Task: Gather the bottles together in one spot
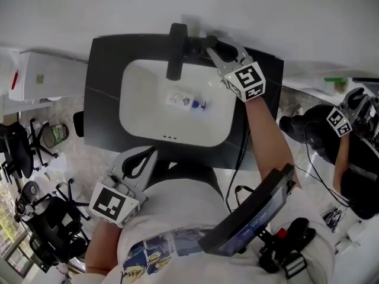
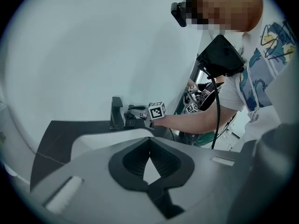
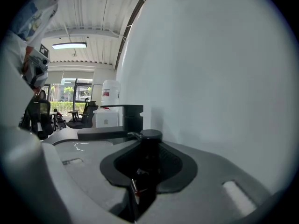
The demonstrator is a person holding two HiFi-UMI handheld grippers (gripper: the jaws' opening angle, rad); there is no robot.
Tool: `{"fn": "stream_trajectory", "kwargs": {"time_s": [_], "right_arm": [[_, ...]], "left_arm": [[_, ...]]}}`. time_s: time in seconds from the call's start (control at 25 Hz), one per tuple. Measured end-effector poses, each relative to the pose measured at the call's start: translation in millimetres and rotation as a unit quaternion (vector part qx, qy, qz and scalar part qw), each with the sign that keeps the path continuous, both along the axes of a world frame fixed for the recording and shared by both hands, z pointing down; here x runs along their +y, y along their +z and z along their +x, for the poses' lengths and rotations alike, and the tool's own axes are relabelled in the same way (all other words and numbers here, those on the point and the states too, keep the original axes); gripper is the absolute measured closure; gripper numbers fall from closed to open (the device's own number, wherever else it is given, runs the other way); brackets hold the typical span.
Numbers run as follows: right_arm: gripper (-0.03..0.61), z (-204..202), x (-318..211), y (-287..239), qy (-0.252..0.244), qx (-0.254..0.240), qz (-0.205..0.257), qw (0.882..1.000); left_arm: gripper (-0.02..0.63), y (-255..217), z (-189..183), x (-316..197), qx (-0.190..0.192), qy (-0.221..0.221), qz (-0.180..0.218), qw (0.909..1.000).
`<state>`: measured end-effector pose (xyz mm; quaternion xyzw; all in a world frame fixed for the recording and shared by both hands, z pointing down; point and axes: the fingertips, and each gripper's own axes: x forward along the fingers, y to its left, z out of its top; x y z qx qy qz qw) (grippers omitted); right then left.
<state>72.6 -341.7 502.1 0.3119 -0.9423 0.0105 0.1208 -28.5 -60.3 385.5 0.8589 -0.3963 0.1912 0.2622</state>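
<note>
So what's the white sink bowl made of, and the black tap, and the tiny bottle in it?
Sink bowl: probably glazed ceramic, smooth even white. Tap: likely metal painted matte black, with no shine. Tiny bottle: looks like clear plastic with a blue cap, though too small to be sure.

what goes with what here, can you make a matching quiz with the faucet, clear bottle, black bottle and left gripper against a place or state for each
Things:
1 faucet
2 clear bottle
3 black bottle
4 left gripper

Places or states:
a in the basin
b shut, empty, on the near side of the basin
c upright between the right gripper's jaws
d behind the basin, spout over it

Pairs: 1-d, 2-a, 3-c, 4-b
</note>
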Motion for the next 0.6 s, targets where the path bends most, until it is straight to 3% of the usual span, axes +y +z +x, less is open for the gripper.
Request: {"fn": "stream_trajectory", "kwargs": {"time_s": [0.28, 0.48, 0.6], "right_arm": [[0.484, 0, 10, 2, 0.005, -0.014, -0.007, 1.000], [0.405, 15, 13, 8, 0.021, -0.003, -0.022, 1.000], [0.399, 26, 22, 8, 0.039, 0.008, -0.019, 0.999]], "left_arm": [[0.611, -3, 13, 15, -0.006, 0.040, 0.006, 0.9992], [0.611, -1, 24, 24, -0.001, 0.048, 0.002, 0.9988], [0.611, -3, 25, 26, -0.002, 0.051, 0.003, 0.9987]]}}
